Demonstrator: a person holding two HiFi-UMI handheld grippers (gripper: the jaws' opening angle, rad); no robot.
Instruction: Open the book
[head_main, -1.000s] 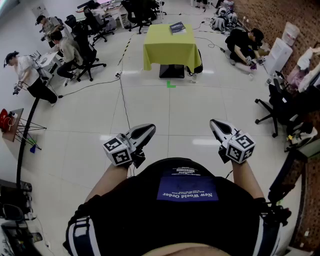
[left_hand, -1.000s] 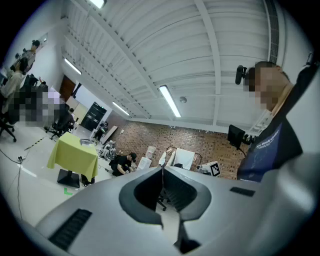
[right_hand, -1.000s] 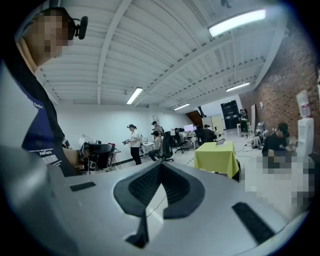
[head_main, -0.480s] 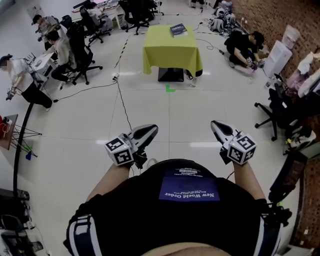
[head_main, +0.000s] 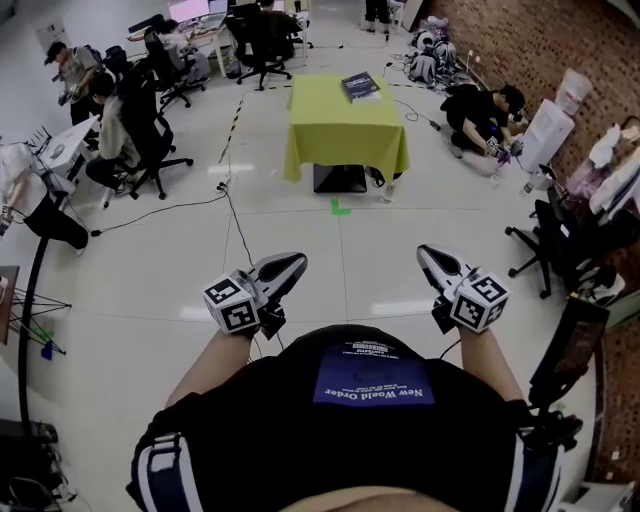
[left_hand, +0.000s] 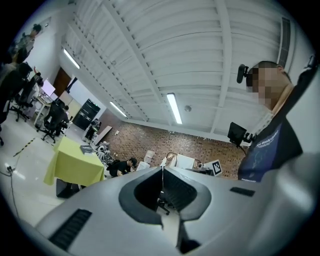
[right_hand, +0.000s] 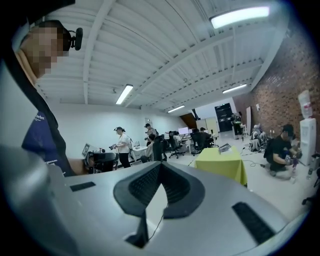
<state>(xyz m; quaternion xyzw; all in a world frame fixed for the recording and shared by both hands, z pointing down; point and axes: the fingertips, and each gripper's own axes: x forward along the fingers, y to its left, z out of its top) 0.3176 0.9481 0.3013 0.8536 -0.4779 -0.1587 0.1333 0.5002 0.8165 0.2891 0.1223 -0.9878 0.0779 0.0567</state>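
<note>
1. Book: dark cover, lying flat and closed as far as you can tell. It sits on the counter top toward the far edge, a little right of the middle.
2. Counter: stands alone, well ahead of you. A yellow-green cloth drapes over its sides, and a dark base shows below the hem.
3. Tape mark: green and L-shaped, on the pale floor just in front of the counter.
4. Left gripper: you hold it low, close to your body and well apart from the counter and the book. Its jaws are pressed together with nothing between them, and the left gripper view shows the tips meeting in a thin seam.
5. Right gripper: you hold it at a like height on your other side, also well apart from the book. Its jaws are pressed together and empty.
6. Marker cubes: one on the left gripper and one on the right gripper, each nearest your wrist.
7. Cable: dark, running across the floor left of the counter.
8. Person: sitting on the floor to the right of the counter, near the brick wall.
9. People on office chairs: grouped at desks on the far left.
</note>
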